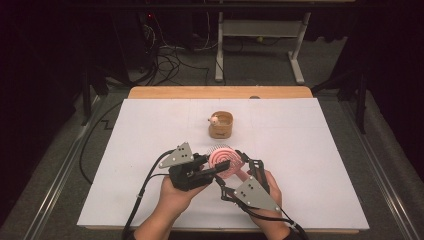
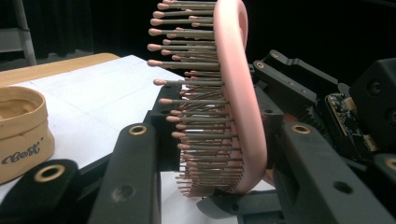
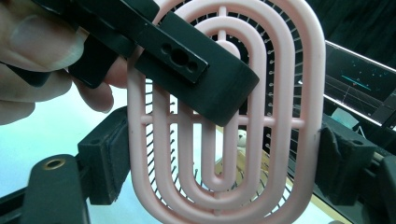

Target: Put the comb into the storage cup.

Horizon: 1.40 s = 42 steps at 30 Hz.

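A pink oval hairbrush (image 1: 225, 159) with an open looped back and grey, pink-tipped bristles is held up above the near middle of the white table between both grippers. My left gripper (image 1: 218, 167) is shut on it. In the left gripper view one jaw presses the bristle side of the hairbrush (image 2: 233, 93) and the other its back. My right gripper (image 1: 246, 166) clamps the brush by its two long edges. In the right gripper view the hairbrush (image 3: 224, 154) stands upright between the pads, and the left gripper's black jaw crosses its back.
A small tan paper pouch (image 1: 220, 125) with a tiny pale figure (image 1: 214, 119) at its rim stands behind the brush, mid-table. The pouch (image 2: 18, 130) lies left of the jaws in the left gripper view. The white sheet (image 1: 150, 150) covers a wooden table, with cables and a desk frame beyond.
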Tool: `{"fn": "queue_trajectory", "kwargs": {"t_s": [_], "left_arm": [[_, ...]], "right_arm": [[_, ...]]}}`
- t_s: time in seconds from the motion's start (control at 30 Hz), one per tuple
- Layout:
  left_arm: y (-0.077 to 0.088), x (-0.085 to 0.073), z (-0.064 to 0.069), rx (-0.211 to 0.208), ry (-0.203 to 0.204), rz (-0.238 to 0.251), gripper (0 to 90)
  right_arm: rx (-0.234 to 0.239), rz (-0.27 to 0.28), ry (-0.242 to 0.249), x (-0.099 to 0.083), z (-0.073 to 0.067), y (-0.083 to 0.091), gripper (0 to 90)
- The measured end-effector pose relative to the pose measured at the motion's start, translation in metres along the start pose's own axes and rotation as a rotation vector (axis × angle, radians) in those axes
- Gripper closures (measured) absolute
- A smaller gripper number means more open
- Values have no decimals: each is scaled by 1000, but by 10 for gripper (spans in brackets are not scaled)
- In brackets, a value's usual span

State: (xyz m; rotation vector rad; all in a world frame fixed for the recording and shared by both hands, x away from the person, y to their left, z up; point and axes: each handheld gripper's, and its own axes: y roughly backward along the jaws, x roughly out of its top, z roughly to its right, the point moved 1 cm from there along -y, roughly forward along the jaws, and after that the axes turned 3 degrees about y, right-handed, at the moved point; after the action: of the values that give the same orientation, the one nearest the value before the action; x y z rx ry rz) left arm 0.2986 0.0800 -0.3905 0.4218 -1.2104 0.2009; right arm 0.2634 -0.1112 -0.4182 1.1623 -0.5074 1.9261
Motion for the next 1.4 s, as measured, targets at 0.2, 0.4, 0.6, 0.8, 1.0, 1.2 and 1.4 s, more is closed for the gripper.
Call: {"fn": "queue_trajectory", "kwargs": {"t_s": [0.2,0.4,0.6,0.8,1.0,1.2,1.4], "left_arm": [[0,1,1,3,-3,4,624],[1,1,1,4,-4,9,625],[1,2,2,7,-9,14,626],[2,2,2,11,-12,16,630],[3,2,2,12,-14,21,630],[6,4,1,17,-15,32,631],[10,6,0,25,-14,45,632]], "right_arm": [[-1,-1,-1,1,0,0,199],[-4,-3,5,1,-1,-1,191],[-5,-6,11,1,-2,-1,173],[0,-11,8,1,-3,-2,161],[7,-9,3,2,-2,-2,155],[15,-5,-11,2,-2,-2,136],[21,-11,-43,1,0,-3,99]]}}
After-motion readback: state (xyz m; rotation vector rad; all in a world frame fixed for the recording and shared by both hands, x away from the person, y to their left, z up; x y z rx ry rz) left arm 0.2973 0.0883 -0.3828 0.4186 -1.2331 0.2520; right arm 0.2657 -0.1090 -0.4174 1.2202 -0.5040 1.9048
